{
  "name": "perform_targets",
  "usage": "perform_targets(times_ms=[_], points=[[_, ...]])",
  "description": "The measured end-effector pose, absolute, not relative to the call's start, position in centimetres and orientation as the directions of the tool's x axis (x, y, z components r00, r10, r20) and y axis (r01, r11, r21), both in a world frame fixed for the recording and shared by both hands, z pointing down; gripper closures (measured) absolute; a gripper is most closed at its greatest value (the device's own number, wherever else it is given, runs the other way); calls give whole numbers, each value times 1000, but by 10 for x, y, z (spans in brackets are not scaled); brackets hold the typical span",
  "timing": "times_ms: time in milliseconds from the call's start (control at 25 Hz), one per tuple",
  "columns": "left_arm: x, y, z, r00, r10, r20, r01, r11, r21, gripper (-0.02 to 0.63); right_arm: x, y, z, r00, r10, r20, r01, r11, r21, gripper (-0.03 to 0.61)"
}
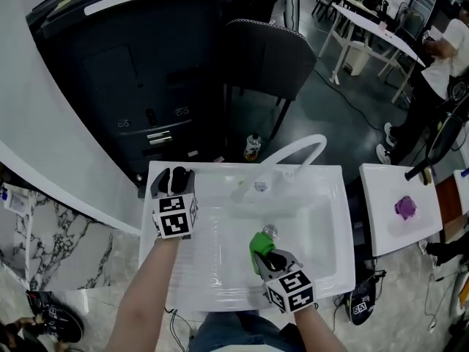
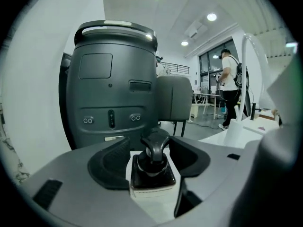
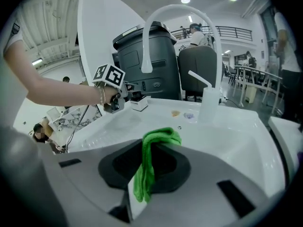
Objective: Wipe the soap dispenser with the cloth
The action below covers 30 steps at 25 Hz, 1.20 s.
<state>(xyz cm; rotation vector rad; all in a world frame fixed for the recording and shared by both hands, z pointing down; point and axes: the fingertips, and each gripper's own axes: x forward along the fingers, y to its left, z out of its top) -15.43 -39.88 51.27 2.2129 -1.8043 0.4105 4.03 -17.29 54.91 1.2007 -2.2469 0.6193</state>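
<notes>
Closest to the lens: right gripper (image 1: 270, 258), jaws clenched on the green cloth (image 3: 144, 174), folds drooping below the pads, low over the basin of the white sink (image 1: 212, 171) and just beside the drain (image 1: 270, 231). Well apart from it, at the sink's back-left corner: soap dispenser (image 2: 150, 171), dark square body with a pump head, upright on the rim. Sits between the pads of the left gripper (image 1: 174, 185), released, jaws standing wide on either side and pressing nothing.

Looks like the approach stage, with no cloth contact on the dispenser yet. Next move probably calls for carrying the cloth across the basin to the body and pump. Likely also calls for steadying, a free-standing dispenser being prone to slide or tip under a sideways rub.

Around: glossy white sink top, arched white faucet (image 1: 297, 152) at the back edge, small white table (image 1: 381, 229) at right bearing a purple object (image 1: 405, 207). Beyond: tall dark grey unit (image 1: 139, 64), dark chair (image 1: 267, 57), bottle (image 1: 252, 147) on the dark floor, marble-patterned flooring (image 1: 44, 248) at left, long tables and people far off.
</notes>
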Motion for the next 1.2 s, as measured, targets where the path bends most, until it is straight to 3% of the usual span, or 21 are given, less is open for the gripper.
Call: perform_targets(times_ms=[440,880,1080,1120,1200], points=[[-162,-340,488,224,-904,365,-973,-228,33,339,45,-204,503,-498,-688,527,-838,539,-88,529],[-158,-266,424,265,-941,209,-964,-254,77,345,36,-220,441,-534,-755,382,-815,580,6,529],[-160,-243,399,245,-961,126,-969,-247,-1,427,35,-213,414,-554,-766,326,-803,595,34,529],[-162,-239,394,231,-967,106,-972,-234,-20,462,36,-212,410,-553,-770,318,-804,594,41,529],[-164,-233,383,221,-973,67,-974,-223,-36,600,39,-210,402,-546,-782,300,-809,586,56,529]])
